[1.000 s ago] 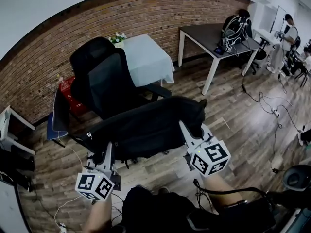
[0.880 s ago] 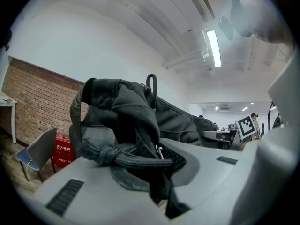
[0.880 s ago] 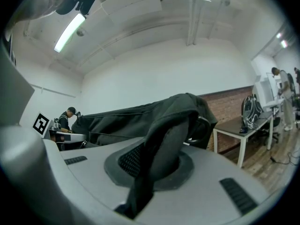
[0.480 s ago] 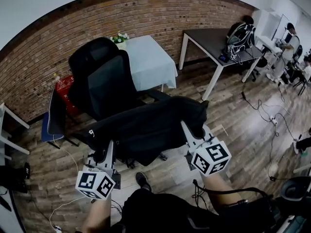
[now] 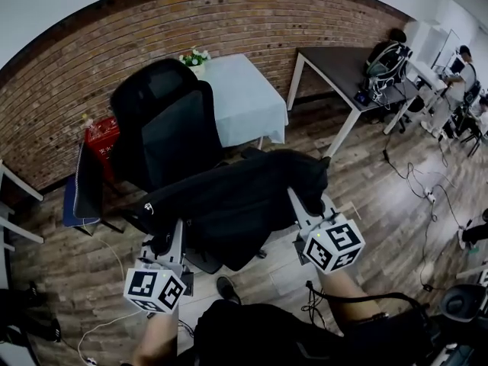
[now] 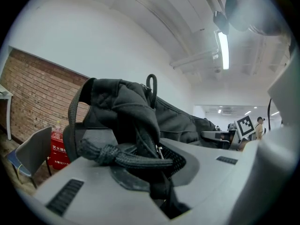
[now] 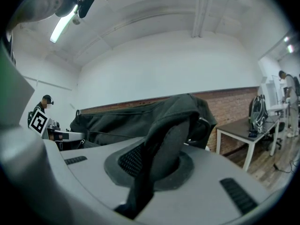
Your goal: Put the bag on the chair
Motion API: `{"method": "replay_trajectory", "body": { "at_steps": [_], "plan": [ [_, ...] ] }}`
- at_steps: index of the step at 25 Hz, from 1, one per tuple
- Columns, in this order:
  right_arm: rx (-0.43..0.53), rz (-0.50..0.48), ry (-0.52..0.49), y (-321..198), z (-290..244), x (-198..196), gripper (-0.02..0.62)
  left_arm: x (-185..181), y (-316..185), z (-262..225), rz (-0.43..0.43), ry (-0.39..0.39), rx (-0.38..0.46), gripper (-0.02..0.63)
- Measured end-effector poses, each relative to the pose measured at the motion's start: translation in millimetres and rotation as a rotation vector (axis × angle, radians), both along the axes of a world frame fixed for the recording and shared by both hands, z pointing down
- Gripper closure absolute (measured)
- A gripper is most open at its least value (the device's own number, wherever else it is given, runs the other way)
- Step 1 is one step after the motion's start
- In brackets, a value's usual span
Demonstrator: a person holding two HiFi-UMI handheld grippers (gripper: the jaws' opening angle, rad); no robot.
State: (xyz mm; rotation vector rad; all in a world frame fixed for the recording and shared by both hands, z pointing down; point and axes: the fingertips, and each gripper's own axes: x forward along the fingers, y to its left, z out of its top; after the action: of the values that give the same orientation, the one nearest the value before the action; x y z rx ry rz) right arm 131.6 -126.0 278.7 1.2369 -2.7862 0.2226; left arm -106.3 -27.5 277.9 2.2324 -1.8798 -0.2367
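Note:
A long black bag [image 5: 236,197] hangs level between my two grippers, just in front of the black office chair [image 5: 164,124] and covering its seat in the head view. My left gripper [image 5: 163,240] is shut on the bag's left end, where a knotted cord and folded fabric [image 6: 140,139] sit between the jaws. My right gripper [image 5: 305,202] is shut on the right end, a thick fold of the bag [image 7: 166,139] pinched between its jaws. The left gripper view shows the right gripper's marker cube [image 6: 245,124] across the bag.
A white-clothed table [image 5: 244,97] with flowers stands behind the chair by the brick wall. A dark desk [image 5: 339,67] with a backpack [image 5: 385,56] is at the right. A red box [image 5: 103,136] and a small grey chair [image 5: 84,185] are at the left. Cables [image 5: 423,185] trail on the floor.
Both grippers have carried the bag forward, closer to the office chair. Their grip on the two ends looks the same.

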Motion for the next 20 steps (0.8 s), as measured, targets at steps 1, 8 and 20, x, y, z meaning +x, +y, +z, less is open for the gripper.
{"method": "replay_trajectory", "body": {
  "at_steps": [1, 8, 20],
  "plan": [
    [0.002, -0.002, 0.003, -5, 0, -5, 0.555, -4, -4, 0, -0.001, -0.001, 0.003, 0.554],
    [0.002, -0.017, 0.016, -39, 2, -42, 0.555, -38, -30, 4, -0.011, 0.007, 0.016, 0.554],
    [-0.013, -0.126, 0.044, -103, 13, -90, 0.554, -71, -65, 14, -0.105, 0.004, 0.002, 0.554]
  ]
}}
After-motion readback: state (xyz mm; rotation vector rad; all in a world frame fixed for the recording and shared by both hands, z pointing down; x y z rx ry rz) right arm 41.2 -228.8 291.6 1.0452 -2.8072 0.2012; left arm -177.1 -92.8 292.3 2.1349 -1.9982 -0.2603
